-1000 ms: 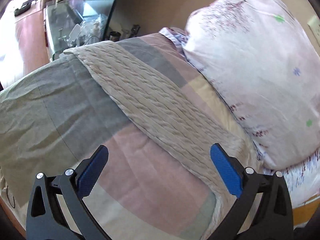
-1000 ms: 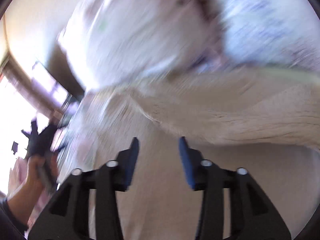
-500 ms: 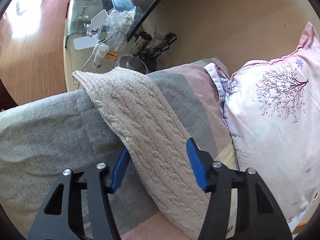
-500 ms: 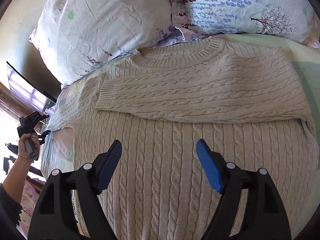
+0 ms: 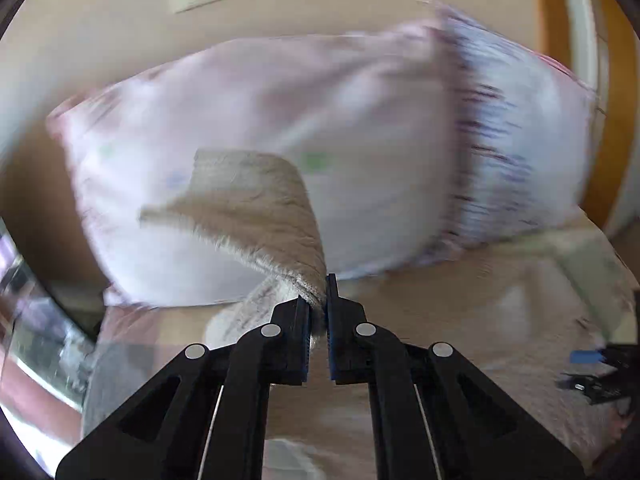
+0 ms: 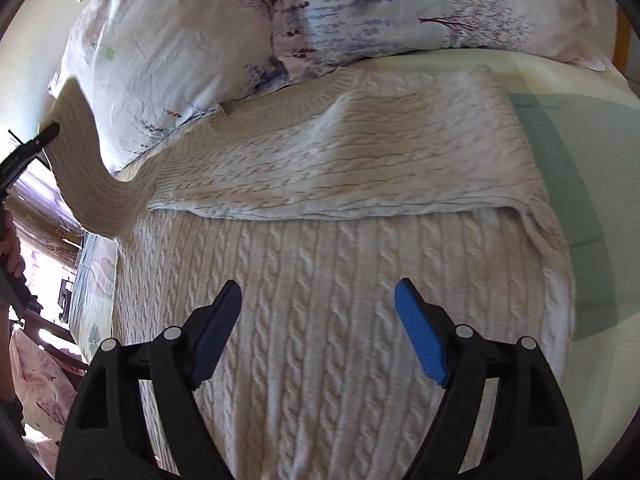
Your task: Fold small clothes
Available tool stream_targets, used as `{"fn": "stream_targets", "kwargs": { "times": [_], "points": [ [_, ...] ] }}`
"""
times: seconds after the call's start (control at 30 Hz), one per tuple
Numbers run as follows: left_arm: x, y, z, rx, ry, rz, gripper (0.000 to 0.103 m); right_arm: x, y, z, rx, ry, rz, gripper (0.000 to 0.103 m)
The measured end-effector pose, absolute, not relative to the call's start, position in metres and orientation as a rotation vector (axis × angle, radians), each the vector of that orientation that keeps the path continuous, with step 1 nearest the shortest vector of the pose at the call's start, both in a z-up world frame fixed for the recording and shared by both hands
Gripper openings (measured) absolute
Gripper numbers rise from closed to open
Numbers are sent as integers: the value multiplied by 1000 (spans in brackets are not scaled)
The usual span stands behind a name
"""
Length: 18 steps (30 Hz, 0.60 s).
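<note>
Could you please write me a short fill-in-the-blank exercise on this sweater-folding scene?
1. The left gripper is shut on the sweater's ____.
2. The right gripper hangs over the cable-knit sweater with its jaws ____.
3. The other sleeve lies folded across the sweater's ____.
4. Beyond the sweater's collar lie two printed ____.

Missing words: sleeve; open; chest; pillows

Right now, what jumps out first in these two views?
The cream cable-knit sweater spread across the bed, one sleeve already folded over its chest. The other sleeve is lifted at far left, pinched in the left gripper with jaws shut on it. The right gripper hovers open over the sweater's body, floral pillows behind.
</note>
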<state>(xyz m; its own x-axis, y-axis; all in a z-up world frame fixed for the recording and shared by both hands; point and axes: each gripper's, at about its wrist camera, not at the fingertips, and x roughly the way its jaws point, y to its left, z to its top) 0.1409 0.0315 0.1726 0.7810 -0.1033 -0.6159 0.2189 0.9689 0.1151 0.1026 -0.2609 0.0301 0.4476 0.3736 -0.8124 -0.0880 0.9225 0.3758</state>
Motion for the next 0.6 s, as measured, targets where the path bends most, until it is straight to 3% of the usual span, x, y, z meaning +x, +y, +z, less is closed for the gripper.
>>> {"fn": "stream_targets", "kwargs": {
  "times": [0.07,0.1,0.13,0.23,0.33,0.47,0.6],
  "points": [
    [138,-42,155,240,716,-294,21,98,-282,28,309,1075,260,79],
    [138,-77,137,277,757,-342,42,96,-292,25,312,1078,244,79],
    [137,-98,121,305,793,-355,54,93,-302,22,316,1085,225,79],
    [131,-81,85,252,903,-314,56,76,-339,24,353,1080,152,79],
    [112,4,67,111,966,-159,77,59,-363,27,391,1077,114,79],
    [74,100,40,-57,1099,11,77,35,-387,9,538,1172,126,75],
    [27,140,13,-298,1206,-44,72,12,-380,-2,629,1240,217,59]
  ]
}}
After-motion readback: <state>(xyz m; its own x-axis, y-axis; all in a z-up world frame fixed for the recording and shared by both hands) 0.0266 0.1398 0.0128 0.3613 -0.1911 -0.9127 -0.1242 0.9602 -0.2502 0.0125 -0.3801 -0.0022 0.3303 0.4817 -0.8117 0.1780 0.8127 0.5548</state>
